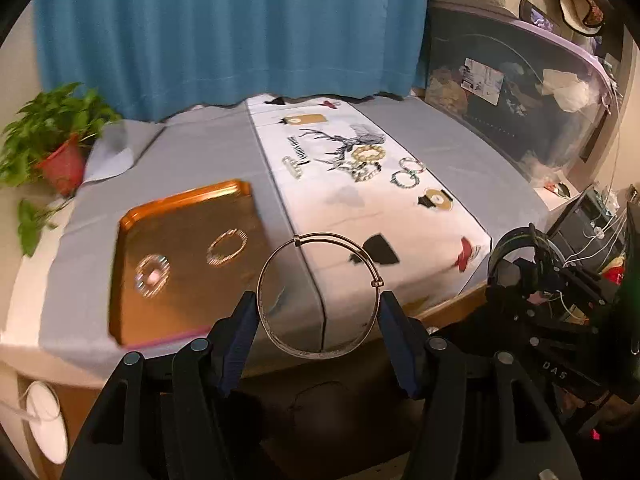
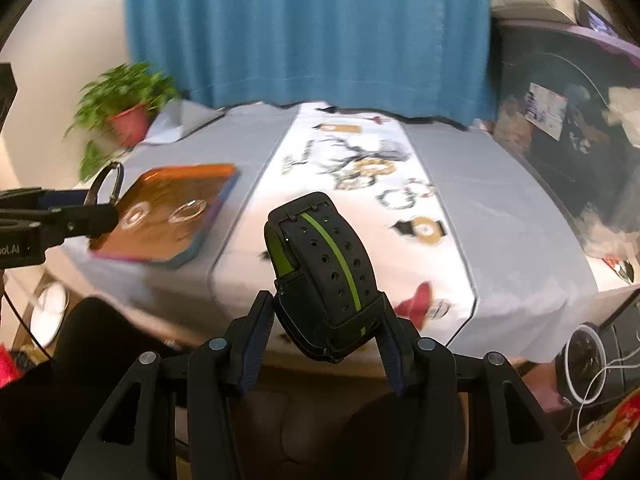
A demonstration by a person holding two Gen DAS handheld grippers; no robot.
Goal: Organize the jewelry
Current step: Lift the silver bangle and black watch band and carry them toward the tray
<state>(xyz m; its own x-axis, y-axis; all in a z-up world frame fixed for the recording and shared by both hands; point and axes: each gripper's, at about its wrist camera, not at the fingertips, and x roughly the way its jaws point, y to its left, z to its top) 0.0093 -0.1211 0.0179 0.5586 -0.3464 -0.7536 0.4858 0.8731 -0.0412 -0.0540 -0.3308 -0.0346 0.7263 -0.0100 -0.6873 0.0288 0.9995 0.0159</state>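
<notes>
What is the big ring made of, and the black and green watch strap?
The bangle looks like thin silvery metal: it shines, keeps a stiff round shape, and you see through its middle. The watch strap looks like matte rubber or silicone: dull black with a green stripe, punched with little holes, and bent in a soft curve. Neither is certain.

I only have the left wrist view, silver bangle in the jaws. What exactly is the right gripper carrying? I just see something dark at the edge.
Observer: The right gripper is shut on a black watch with a green stripe down its perforated strap.
Operator: Is the strap open or fastened?
Observer: Fastened into a loop, standing up between the pads.
Operator: And my bangle, seen from that side?
Observer: The bangle sticks up from the left gripper, level with the near left edge of the orange tray.
</notes>
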